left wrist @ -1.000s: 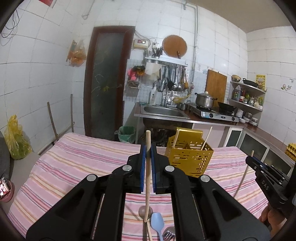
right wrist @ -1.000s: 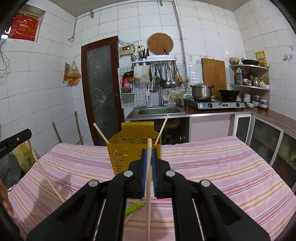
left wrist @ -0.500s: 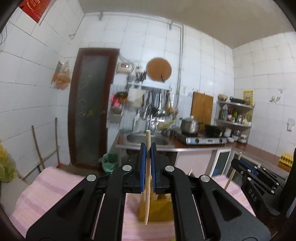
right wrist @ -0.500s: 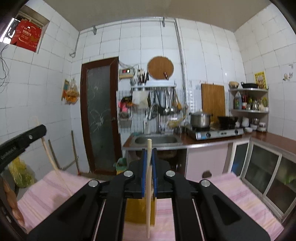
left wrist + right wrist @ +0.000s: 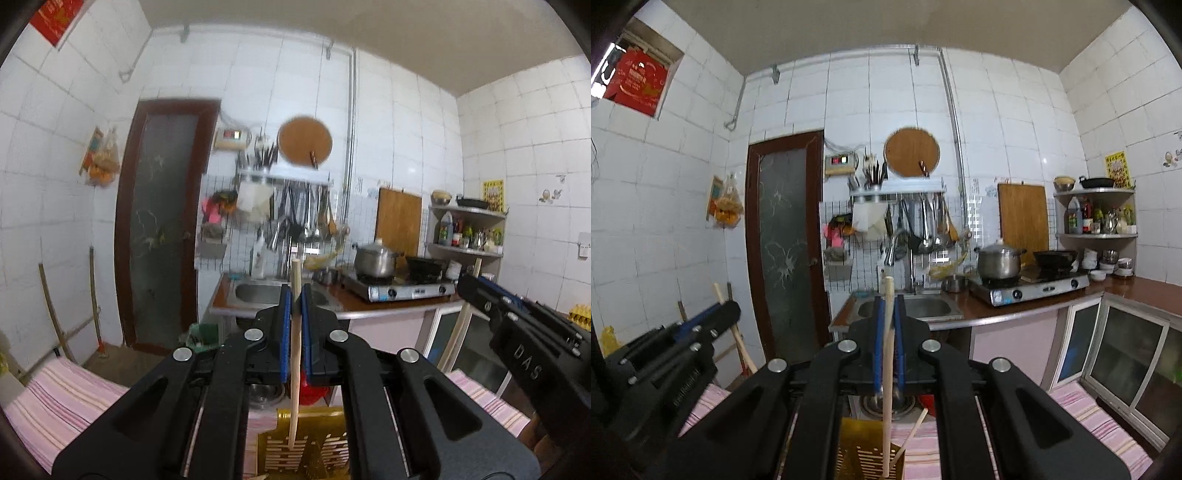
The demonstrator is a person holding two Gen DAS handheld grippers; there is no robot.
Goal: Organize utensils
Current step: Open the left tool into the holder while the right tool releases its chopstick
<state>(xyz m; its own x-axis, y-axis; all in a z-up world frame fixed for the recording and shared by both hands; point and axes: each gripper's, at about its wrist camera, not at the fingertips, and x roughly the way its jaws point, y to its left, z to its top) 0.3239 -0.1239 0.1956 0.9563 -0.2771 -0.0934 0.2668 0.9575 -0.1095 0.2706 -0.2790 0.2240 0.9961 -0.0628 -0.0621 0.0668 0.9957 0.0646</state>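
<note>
Left gripper (image 5: 294, 295) up high, blue pads (image 5: 284, 332) pinching a wooden chopstick (image 5: 294, 354) that hangs almost straight down, its top poking out at twelve o'clock above the jaws. Its lower tip sits right over the yellow slotted utensil holder (image 5: 306, 446) at six o'clock in the left wrist view, in front of the holder's slots; whether it touches, I can't tell. Over at three o'clock the right gripper (image 5: 469, 284) comes into that same view, black body lettered "DAS", with a second chopstick (image 5: 461, 317) slanting down through it.

Switch to the right wrist view: right gripper (image 5: 889, 299) clamped on its own chopstick (image 5: 887, 369), pads (image 5: 877, 347) tight either side, stick running top to bottom. The tip drops down to the yellow holder (image 5: 860, 454) at six o'clock. Another chopstick (image 5: 912, 430) leans in the holder toward one o'clock. At nine o'clock the left gripper (image 5: 720, 306) shows, its stick (image 5: 738, 332) angled through the jaws.

Pink striped cloth (image 5: 1086, 413) covers the table beneath. Beyond, at twelve o'clock, the sink (image 5: 916, 306), and a steel pot (image 5: 999, 262) on the stove at two o'clock.
</note>
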